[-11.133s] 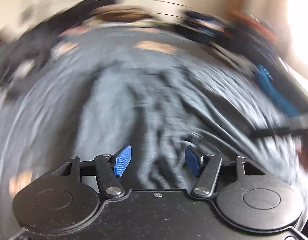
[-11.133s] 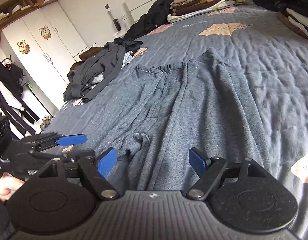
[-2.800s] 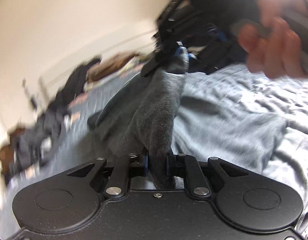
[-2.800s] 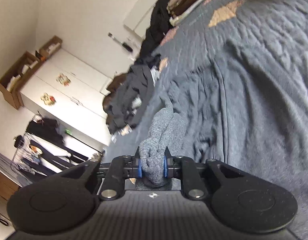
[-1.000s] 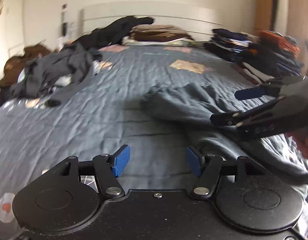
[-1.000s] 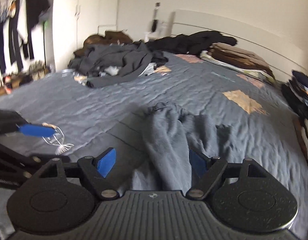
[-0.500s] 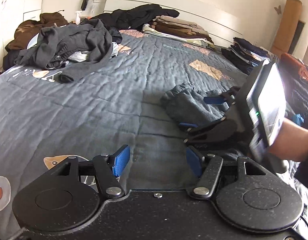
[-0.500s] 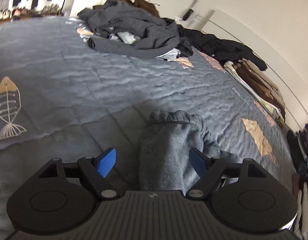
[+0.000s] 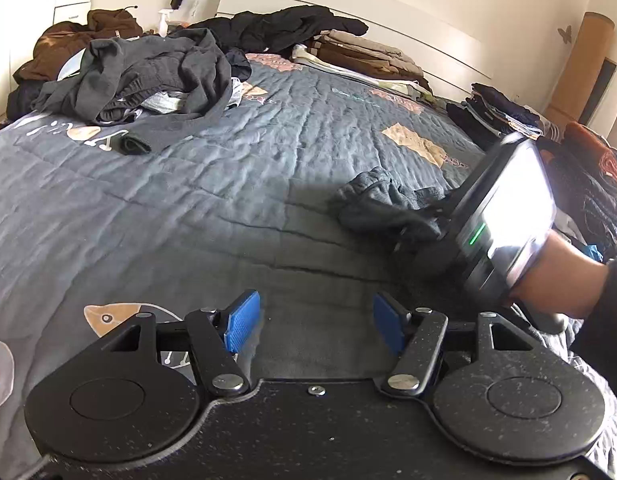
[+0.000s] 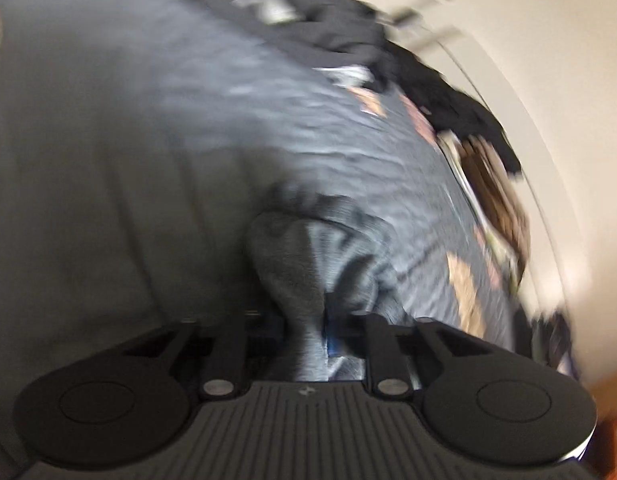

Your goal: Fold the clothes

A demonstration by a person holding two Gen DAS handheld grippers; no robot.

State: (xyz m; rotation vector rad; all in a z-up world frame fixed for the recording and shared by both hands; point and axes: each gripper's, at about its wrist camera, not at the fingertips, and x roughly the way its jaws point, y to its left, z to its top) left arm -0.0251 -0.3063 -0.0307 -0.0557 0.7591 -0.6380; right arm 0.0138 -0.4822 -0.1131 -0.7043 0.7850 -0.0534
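Right gripper (image 10: pixel 306 334) closing now on a bunched fold of the grey sweatpants (image 10: pixel 304 264), cloth pinched between the jaws; half a second ago spread wide with the cloth only lying between the blue pads. Right wrist view now blurred and rolled, sharp before. Left gripper (image 9: pixel 314 324) open as before, nothing between the blue pads (image 9: pixel 242 320), hanging over the flat part of the sweatpants near the camera. Sweatpants lying on the blue-grey bedspread (image 9: pixel 180 200), bunched end (image 9: pixel 382 204) just beside the right tool. Right hand (image 9: pixel 556 276) behind the tool. Pile of unfolded clothes (image 9: pixel 148 76) well apart, in the same place.
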